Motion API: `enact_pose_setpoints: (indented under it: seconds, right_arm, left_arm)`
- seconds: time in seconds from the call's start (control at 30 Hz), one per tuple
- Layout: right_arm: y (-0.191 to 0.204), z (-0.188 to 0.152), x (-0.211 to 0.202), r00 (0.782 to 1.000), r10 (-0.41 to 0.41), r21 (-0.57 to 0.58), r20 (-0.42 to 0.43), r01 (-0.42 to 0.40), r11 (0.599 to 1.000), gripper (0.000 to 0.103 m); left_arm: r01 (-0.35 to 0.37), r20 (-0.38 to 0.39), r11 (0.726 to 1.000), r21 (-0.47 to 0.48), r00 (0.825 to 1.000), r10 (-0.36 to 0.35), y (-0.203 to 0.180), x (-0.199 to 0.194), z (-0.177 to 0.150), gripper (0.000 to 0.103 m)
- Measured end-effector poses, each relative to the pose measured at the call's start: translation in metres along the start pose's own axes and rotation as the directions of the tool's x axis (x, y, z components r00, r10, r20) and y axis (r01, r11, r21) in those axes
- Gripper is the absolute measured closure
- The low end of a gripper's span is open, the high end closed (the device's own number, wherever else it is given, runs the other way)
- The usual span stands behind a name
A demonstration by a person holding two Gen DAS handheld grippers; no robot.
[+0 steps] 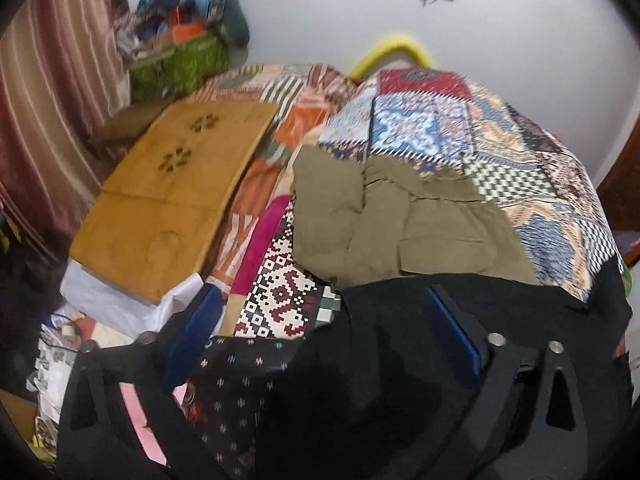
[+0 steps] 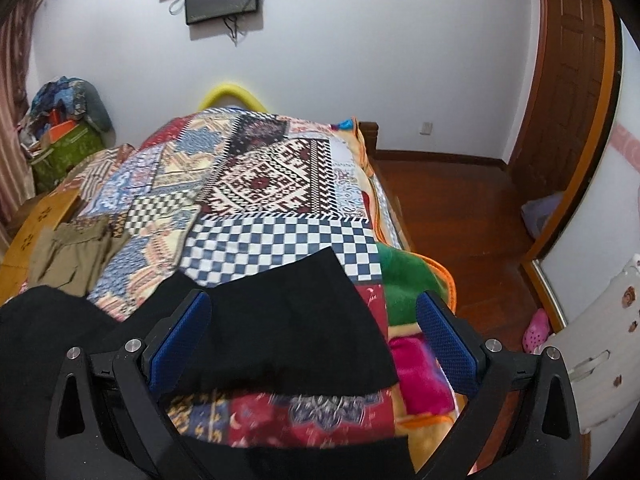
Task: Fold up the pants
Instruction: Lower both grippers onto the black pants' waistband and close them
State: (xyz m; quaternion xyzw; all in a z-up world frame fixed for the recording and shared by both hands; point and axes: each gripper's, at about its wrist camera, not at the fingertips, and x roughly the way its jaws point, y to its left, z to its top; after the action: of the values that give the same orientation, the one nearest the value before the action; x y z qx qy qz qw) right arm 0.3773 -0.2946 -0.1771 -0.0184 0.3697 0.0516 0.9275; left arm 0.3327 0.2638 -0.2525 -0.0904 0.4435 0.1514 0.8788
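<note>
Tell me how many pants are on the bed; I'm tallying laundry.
2: black pants near the grippers, khaki pants beyond them by the wooden board. More may be hidden.

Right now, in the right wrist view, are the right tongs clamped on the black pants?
No, the right tongs stand wide open above the black pants, with both blue pads apart and gripping nothing.

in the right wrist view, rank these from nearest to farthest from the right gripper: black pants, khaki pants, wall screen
1. black pants, lying between the open jaws of the right gripper
2. khaki pants, on the bed at far left
3. wall screen, high on the far wall
</note>
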Motion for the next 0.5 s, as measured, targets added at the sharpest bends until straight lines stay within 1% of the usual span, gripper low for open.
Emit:
enact_pose_setpoints:
  seconds: [0.07, 0.2, 0.27, 0.37, 0.43, 0.5]
  right_arm:
    - [-0.004, 0.005, 0.011, 1.000, -0.001, 0.004, -0.008, 0.001, 1.000, 0.002]
    - [-0.008, 0.016, 0.034, 1.000, -0.008, 0.014, -0.022, 0.008, 1.000, 0.002]
    - [-0.012, 0.019, 0.041, 1.000, -0.013, 0.014, -0.028, 0.013, 1.000, 0.002]
    - [-0.014, 0.023, 0.058, 0.999, -0.016, 0.010, -0.047, 0.017, 1.000, 0.003]
    - [-0.015, 0.024, 0.071, 0.997, -0.014, 0.005, -0.074, 0.015, 1.000, 0.005]
    - [-0.014, 0.024, 0.086, 0.994, -0.016, -0.002, -0.105, 0.015, 1.000, 0.008]
  left_arm:
    - [0.010, -0.051, 1.000, -0.010, 0.999, -0.011, 0.004, 0.021, 0.004, 0.008]
    - [0.035, -0.112, 0.999, -0.003, 0.993, -0.035, -0.002, 0.048, 0.005, 0.008]
    - [0.059, -0.151, 0.998, -0.005, 0.987, -0.059, -0.006, 0.062, 0.002, 0.008]
    - [0.073, -0.202, 0.997, 0.008, 0.977, -0.070, -0.015, 0.077, -0.003, 0.008]
    - [0.067, -0.230, 0.997, 0.034, 0.971, -0.058, -0.021, 0.086, -0.007, 0.011]
    - [0.078, -0.248, 0.996, 0.041, 0.967, -0.065, -0.024, 0.091, -0.008, 0.017]
